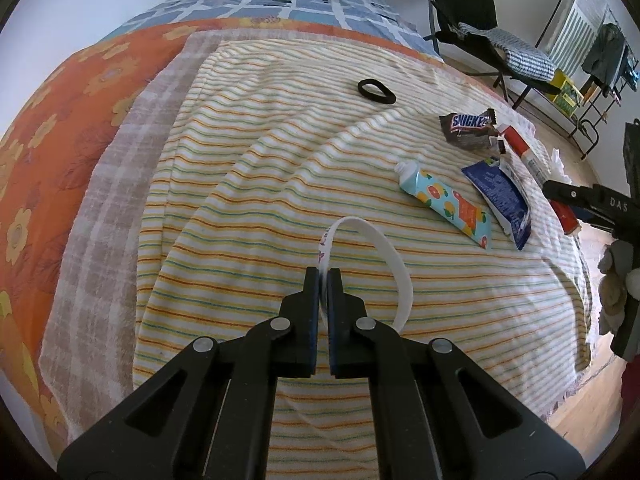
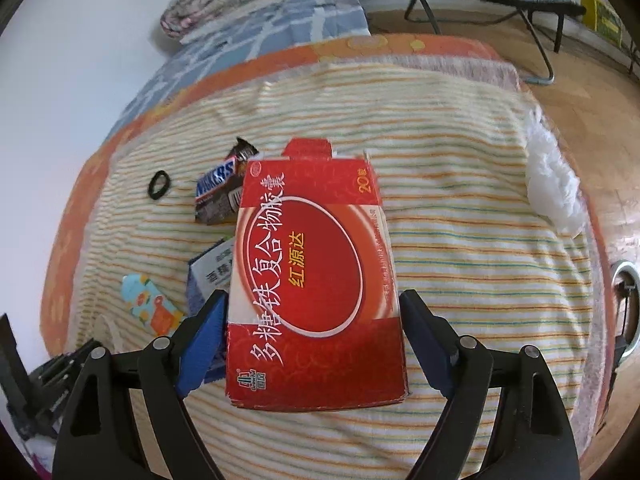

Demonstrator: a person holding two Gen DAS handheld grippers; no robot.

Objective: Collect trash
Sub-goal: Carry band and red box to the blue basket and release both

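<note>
Bed, striped towel [image 1: 260,184] spread over it. Left claw [image 1: 323,276] clenched on a white strip [image 1: 394,264] that loops up and off to its right; the strip's lower end is hidden behind the fingers.

Right claw [image 2: 314,312] grasping a red box [image 2: 316,280], held flat above the towel, fingers against both long sides. Top flap open; contents not visible.

Lying on the towel: Snickers wrapper [image 1: 470,128], tube [image 1: 444,202], blue packet [image 1: 500,196], black ring [image 1: 376,91]. In the right view the box covers part of the packet and wrapper. White tissue [image 2: 554,196] at the towel's right edge.
</note>
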